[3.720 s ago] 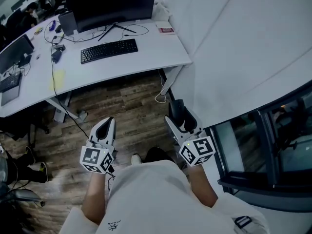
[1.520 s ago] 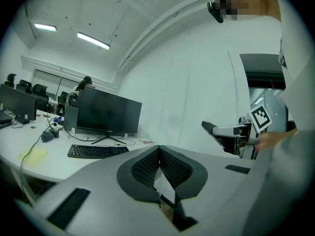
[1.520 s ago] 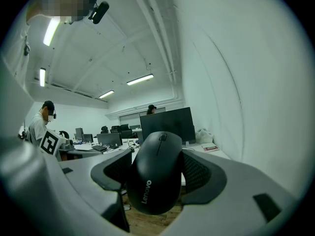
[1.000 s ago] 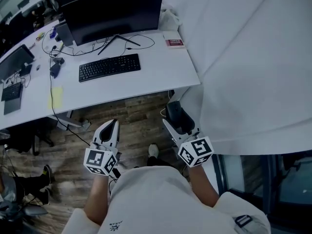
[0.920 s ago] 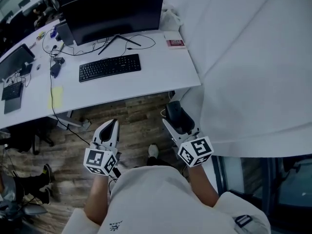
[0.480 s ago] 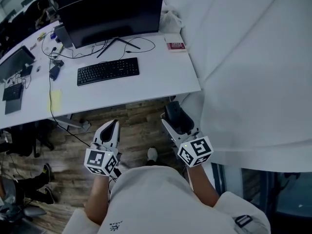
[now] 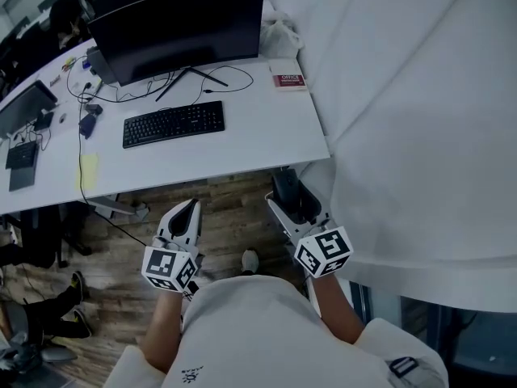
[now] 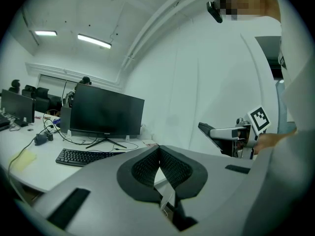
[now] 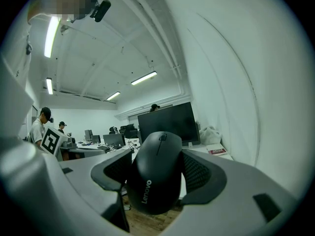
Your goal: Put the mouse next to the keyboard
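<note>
A black mouse (image 9: 156, 173) sits clamped between the jaws of my right gripper (image 9: 158, 170), which is shut on it; in the head view the mouse (image 7: 287, 189) shows dark at the tip of that gripper (image 7: 292, 204), just below the desk's front edge. The black keyboard (image 7: 174, 123) lies on the white desk (image 7: 266, 128) in front of the monitor, well ahead and to the left; it also shows in the left gripper view as the keyboard (image 8: 81, 157). My left gripper (image 7: 184, 217) hangs over the wooden floor, shut with nothing between its pads.
A large black monitor (image 7: 179, 29) stands behind the keyboard, cables around its stand. A small red-and-white box (image 7: 288, 80) lies at the desk's right back. A yellow note (image 7: 88, 170) and small gadgets sit to the left. A white curtain (image 7: 420, 120) fills the right side.
The desk has drifted slightly left and nearer in the head view. Both grippers keep the same pose and the mouse stays in the right one.
</note>
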Demonstrator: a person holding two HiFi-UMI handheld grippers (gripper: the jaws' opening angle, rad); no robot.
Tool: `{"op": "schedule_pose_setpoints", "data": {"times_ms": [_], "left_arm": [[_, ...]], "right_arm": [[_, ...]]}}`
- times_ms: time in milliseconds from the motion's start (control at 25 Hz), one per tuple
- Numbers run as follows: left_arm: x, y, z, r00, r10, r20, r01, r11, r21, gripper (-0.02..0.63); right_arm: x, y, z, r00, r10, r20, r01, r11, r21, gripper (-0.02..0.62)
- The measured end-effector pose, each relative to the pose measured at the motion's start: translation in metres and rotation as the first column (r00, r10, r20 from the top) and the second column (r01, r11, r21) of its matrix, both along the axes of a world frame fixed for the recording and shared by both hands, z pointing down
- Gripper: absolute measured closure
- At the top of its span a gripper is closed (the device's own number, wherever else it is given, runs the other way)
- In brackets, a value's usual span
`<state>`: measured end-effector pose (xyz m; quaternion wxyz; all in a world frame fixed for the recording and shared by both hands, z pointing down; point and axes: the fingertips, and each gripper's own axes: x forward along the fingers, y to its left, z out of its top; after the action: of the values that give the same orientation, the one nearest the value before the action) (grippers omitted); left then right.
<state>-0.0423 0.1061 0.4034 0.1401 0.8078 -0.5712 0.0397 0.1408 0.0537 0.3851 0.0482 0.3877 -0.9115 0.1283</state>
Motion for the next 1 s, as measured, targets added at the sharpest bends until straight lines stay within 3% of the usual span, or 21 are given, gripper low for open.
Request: {"op": "schedule_pose_setpoints", "data": {"times_ms": [1000], "left_arm": [[0.029, -0.021, 0.000, 0.999, -0.032, 0.014, 0.032, 0.999, -0.014, 0.595]], "right_arm": [[0.033, -0.030, 0.004, 0.999, -0.024, 0.021, 0.024, 1.000, -0.003, 0.270]]}}
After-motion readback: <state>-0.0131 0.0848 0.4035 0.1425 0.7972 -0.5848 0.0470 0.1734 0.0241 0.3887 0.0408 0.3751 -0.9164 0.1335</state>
